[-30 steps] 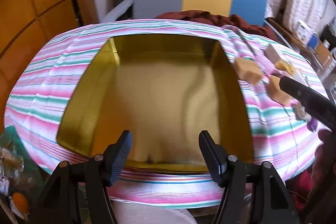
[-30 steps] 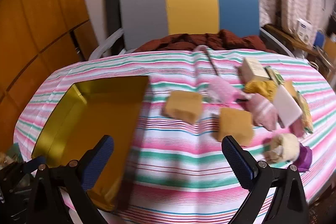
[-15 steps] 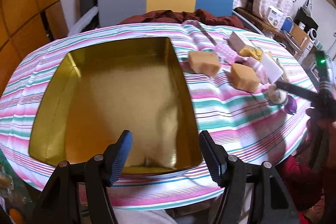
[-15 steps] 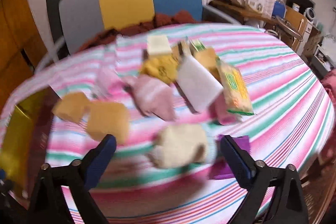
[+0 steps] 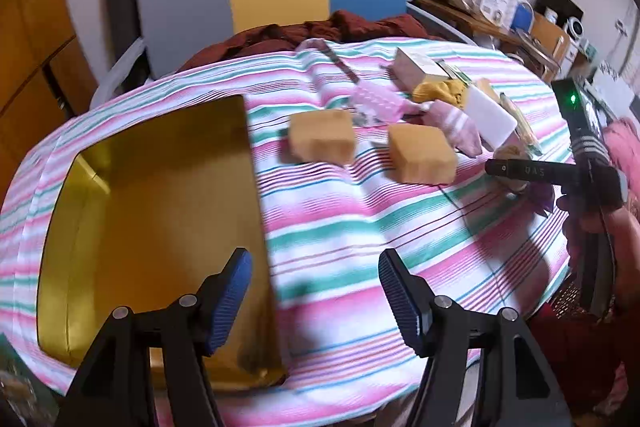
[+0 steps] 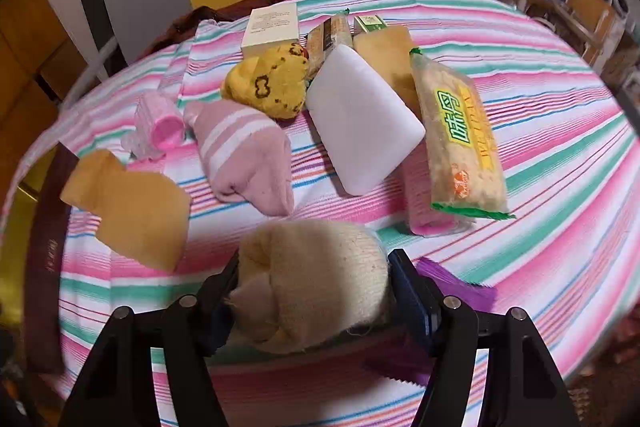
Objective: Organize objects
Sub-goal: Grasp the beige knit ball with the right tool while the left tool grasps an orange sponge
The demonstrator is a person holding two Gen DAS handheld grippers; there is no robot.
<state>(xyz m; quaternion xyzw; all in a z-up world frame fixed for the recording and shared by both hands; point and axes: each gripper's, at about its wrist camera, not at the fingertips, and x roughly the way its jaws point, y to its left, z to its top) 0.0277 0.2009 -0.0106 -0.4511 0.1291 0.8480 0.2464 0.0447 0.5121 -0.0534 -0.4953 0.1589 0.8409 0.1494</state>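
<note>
Cream wool, a rolled sock [image 6: 316,287], sits pinched between the right gripper [image 6: 314,291] jaws at 6 o'clock on the striped table [image 6: 560,131]. Left gripper [image 5: 316,291] jaws gape empty; gold tin [image 5: 160,211] lies at 10 o'clock, tan sponges [image 5: 422,153] beyond.

We see a glossy gold metal rectangular tray [image 5: 152,211], a matt striped pink-and-green woven cloth [image 6: 540,131] on the bench, 2 matt tan porous sponge blocks [image 5: 422,153], a fuzzy cream knitted sock roll [image 6: 312,283], and a shiny clear plastic snack wrapper [image 6: 460,139].
</note>
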